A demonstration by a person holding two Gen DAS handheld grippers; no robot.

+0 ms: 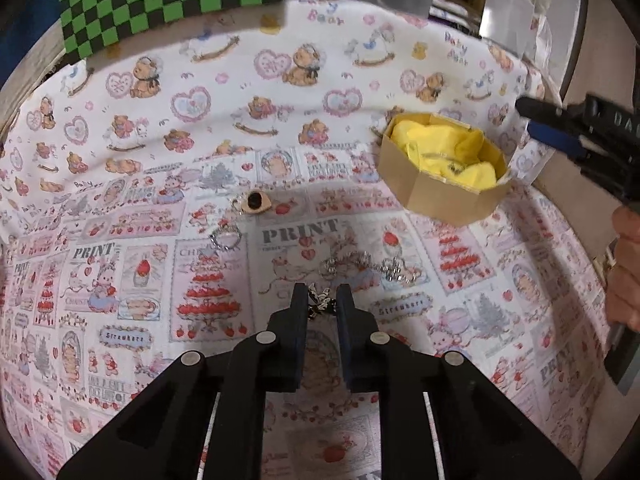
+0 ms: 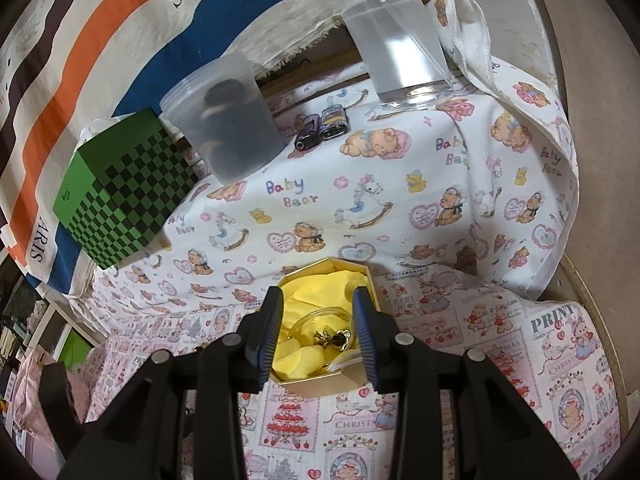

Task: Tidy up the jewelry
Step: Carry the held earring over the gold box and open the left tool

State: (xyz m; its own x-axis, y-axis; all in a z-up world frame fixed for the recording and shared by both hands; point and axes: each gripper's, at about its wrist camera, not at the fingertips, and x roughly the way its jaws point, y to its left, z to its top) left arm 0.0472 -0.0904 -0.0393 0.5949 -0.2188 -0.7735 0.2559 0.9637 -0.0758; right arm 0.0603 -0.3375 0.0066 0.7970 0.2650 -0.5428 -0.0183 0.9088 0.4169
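Observation:
A cardboard octagonal box (image 1: 444,164) lined with yellow cloth stands on the printed tablecloth; it also shows in the right wrist view (image 2: 320,384), with a clear bangle (image 2: 320,316) and a small dark charm (image 2: 334,338) inside. My left gripper (image 1: 322,294) is open, its fingers either side of a small silver piece (image 1: 320,302) on the cloth. A silver chain (image 1: 368,266), a sparkly ring (image 1: 226,236) and a tan pendant with a dark stone (image 1: 254,202) lie beyond. My right gripper (image 2: 318,300) is open and empty above the box; it also shows in the left wrist view (image 1: 548,126).
A green checkered box (image 2: 120,196), a frosted plastic jar (image 2: 226,116), a clear cup (image 2: 394,36) and two small dark cylinders (image 2: 322,126) stand at the back. The cloth's right edge folds over the round table (image 2: 588,280).

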